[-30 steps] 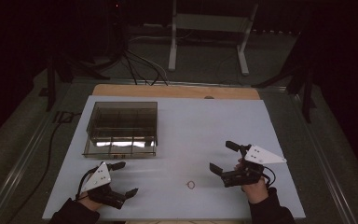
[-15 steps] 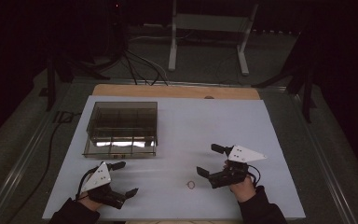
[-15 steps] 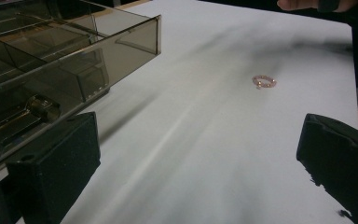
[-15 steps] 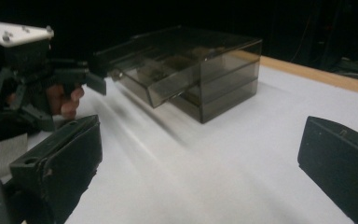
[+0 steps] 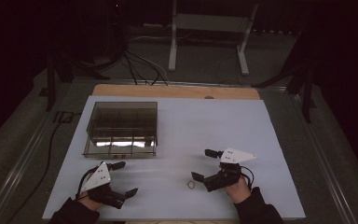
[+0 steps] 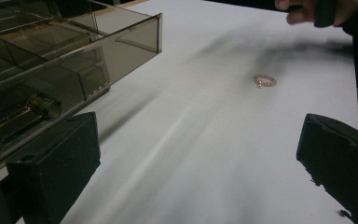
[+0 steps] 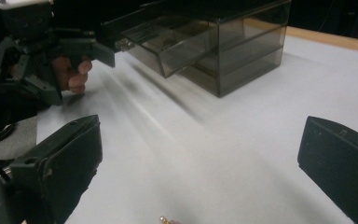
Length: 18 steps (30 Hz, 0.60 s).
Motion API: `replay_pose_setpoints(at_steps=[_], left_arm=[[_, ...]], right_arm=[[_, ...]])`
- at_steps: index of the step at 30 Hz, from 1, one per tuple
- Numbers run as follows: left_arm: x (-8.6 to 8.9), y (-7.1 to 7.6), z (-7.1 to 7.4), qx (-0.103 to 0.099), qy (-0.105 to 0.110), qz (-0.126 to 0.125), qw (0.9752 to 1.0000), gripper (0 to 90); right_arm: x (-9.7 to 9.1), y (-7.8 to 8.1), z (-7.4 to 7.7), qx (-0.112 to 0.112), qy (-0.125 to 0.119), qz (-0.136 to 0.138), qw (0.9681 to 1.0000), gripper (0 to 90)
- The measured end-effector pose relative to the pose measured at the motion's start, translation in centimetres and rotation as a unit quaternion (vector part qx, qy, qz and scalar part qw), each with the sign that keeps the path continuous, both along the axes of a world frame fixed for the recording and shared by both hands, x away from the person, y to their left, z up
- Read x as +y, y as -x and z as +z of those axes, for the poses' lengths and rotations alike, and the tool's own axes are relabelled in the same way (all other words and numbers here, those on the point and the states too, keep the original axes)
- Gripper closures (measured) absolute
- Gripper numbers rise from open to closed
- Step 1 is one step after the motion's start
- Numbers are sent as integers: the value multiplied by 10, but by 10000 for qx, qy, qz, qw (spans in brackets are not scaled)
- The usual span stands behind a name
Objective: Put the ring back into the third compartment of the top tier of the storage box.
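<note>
Two grippers are held low over the white table sheet [image 5: 182,116], near the person's edge. Right gripper [image 5: 207,165]: jaws spread wide, nothing between them; it is set at the right of the sheet, pointing left. A small ring [image 5: 190,185] lies flat on the sheet just beside the nearer jaw tip, apart from it as far as can be told. From the right gripper view the ring [image 7: 167,220] is seen at the bottom edge, between the two jaws. Left gripper [image 5: 124,178]: released as well, jaws wide apart and empty, held at the near left. From its own view the ring [image 6: 265,81] is seen farther off on bare sheet. A smoky clear drawer box [image 5: 121,127] stands far left, its bottom drawer [image 5: 119,147] pulled out toward the left gripper.
</note>
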State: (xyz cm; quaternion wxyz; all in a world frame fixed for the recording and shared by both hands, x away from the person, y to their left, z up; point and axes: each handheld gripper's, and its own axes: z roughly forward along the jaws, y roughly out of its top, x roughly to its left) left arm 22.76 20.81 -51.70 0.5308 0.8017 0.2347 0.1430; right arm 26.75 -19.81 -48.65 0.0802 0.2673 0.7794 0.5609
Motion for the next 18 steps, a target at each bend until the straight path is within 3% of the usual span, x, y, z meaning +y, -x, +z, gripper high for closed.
replay_pose_setpoints(at_steps=[4, 6, 7, 10, 14, 15, 18], left_arm=[[0, 0, 0, 14, -20, -11, 10000, 6], [0, 0, 0, 10, -3, -11, 10000, 6], [0, 0, 0, 19, -5, -19, 10000, 6], [0, -1, 0, 30, -7, -14, 10000, 6], [1, -1, 0, 15, 29, -12, 10000, 6], [1, -1, 0, 18, 24, -14, 10000, 6], [1, 0, 0, 9, 28, -12, 10000, 6]], right_arm=[[4, -1, -7, 56, 196, 17, 9998, 0], [6, -1, -9, 106, 239, 24, 9997, 47], [9, 0, -12, 115, 377, 49, 9992, 50], [10, 0, -14, 139, 331, 115, 9993, 50], [14, 0, -18, 215, 586, 144, 9979, 63], [16, 1, -21, 229, 745, 164, 9968, 67], [18, 1, -22, 264, 864, 150, 9958, 144]])
